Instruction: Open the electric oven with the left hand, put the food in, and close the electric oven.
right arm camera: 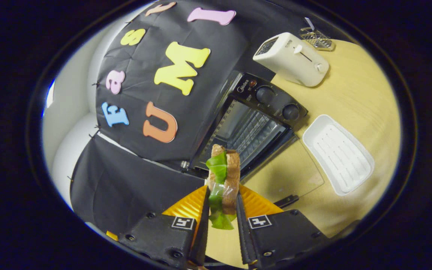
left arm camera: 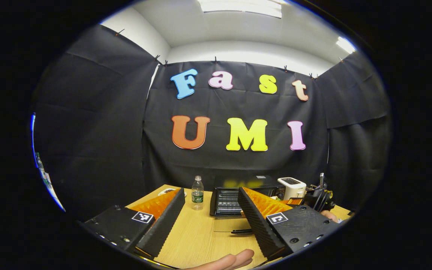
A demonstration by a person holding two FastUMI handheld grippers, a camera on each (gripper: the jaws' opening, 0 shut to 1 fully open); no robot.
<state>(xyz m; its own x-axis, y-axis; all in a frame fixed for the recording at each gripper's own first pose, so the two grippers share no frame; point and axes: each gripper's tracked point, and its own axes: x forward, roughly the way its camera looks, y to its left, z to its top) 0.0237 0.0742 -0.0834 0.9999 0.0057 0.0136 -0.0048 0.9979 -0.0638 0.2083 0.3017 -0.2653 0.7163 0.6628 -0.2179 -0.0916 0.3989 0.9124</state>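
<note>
The black electric oven (right arm camera: 264, 101) stands at the back of the wooden table with its glass door (right arm camera: 289, 170) folded down flat and its wire rack showing inside. My right gripper (right arm camera: 222, 190) is shut on a sandwich (right arm camera: 224, 174) of brown bread and green lettuce, held upright a short way in front of the oven's mouth. In the left gripper view the oven (left arm camera: 234, 195) lies ahead past my left gripper (left arm camera: 211, 191), which hangs open above the table with nothing between its fingers. The right gripper (left arm camera: 319, 199) shows far off at the right of the oven.
A white toaster (right arm camera: 291, 58) and a small wire rack (right arm camera: 315, 37) stand beyond the oven. A white ribbed tray (right arm camera: 338, 153) lies beside the open door. A water bottle (left arm camera: 197, 193) stands left of the oven. A person's fingers (left arm camera: 231, 260) show at the table's (left arm camera: 197, 236) near edge.
</note>
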